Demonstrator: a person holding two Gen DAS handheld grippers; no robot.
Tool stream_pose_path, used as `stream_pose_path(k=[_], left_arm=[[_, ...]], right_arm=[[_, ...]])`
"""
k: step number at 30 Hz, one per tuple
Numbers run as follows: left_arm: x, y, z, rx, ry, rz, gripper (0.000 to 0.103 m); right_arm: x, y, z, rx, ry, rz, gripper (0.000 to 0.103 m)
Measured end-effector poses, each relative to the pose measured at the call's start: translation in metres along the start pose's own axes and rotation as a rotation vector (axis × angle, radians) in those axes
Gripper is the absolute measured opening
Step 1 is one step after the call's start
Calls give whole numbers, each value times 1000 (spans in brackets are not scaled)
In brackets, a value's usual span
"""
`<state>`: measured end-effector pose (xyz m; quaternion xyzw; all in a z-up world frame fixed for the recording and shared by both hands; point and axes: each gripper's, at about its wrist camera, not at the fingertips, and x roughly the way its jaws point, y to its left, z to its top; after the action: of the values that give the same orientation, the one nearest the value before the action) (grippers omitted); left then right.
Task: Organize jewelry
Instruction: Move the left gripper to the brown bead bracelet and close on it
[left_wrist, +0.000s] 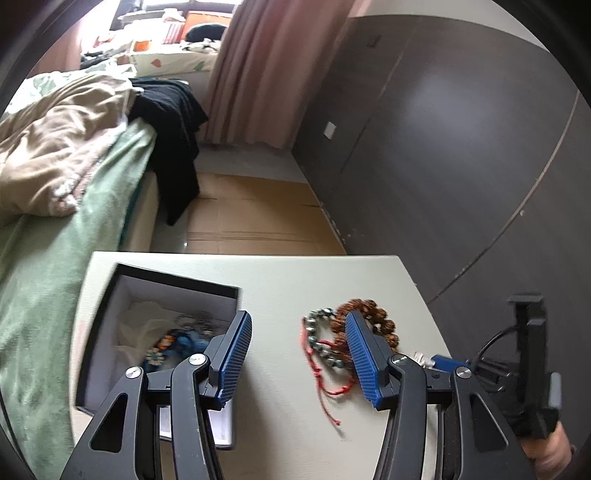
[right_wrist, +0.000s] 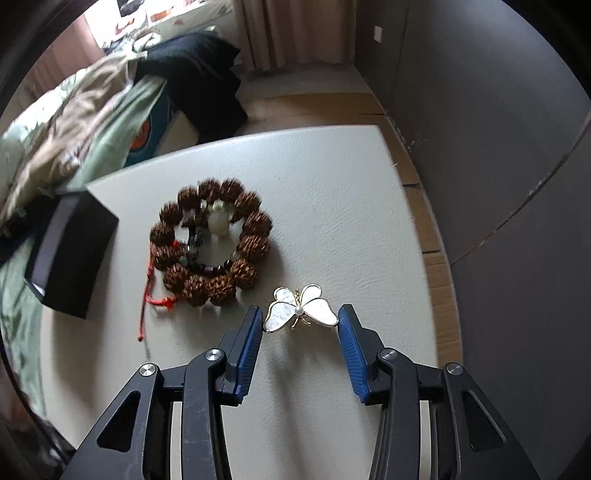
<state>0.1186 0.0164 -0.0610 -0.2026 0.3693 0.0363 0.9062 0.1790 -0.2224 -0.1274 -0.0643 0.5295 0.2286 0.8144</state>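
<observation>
From my left wrist camera, my left gripper (left_wrist: 297, 325) hangs over the pale table (left_wrist: 280, 280) with its two blue pads spread wide and nothing between them. To its left sits one black box (left_wrist: 122, 291), open on top, with a few blurred colourful pieces inside that I cannot count. Ahead and to the right lie two bracelets, touching: one brown bead bracelet (left_wrist: 384, 321) and one silvery bead bracelet (left_wrist: 321, 339) with a red cord (left_wrist: 325, 384) trailing toward me. My right pad hides part of both. At the far right edge I see the back of my right gripper, partly hidden.

From my right wrist camera, my right gripper (right_wrist: 301, 319) is also spread wide, and one white butterfly brooch (right_wrist: 301, 308) lies on the table (right_wrist: 332, 184) right between the two pad tips; its wings nearly reach both pads, though I cannot tell whether they touch. Just beyond it lies the brown bead bracelet (right_wrist: 255, 243), with the darker bead bracelet (right_wrist: 199, 254) inside its ring and the red cord (right_wrist: 147, 299) hanging off its left side. The black box (right_wrist: 74, 251) stands farther left.
</observation>
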Motion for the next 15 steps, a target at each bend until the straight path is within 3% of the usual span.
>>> stream_pose_path(k=[6, 15], left_arm=[[23, -23, -2, 52, 55, -31, 54], [55, -44, -19, 124, 118, 18, 54]], right_arm=[[-21, -30, 3, 134, -47, 77, 43], [-30, -52, 8, 249, -88, 116, 43]])
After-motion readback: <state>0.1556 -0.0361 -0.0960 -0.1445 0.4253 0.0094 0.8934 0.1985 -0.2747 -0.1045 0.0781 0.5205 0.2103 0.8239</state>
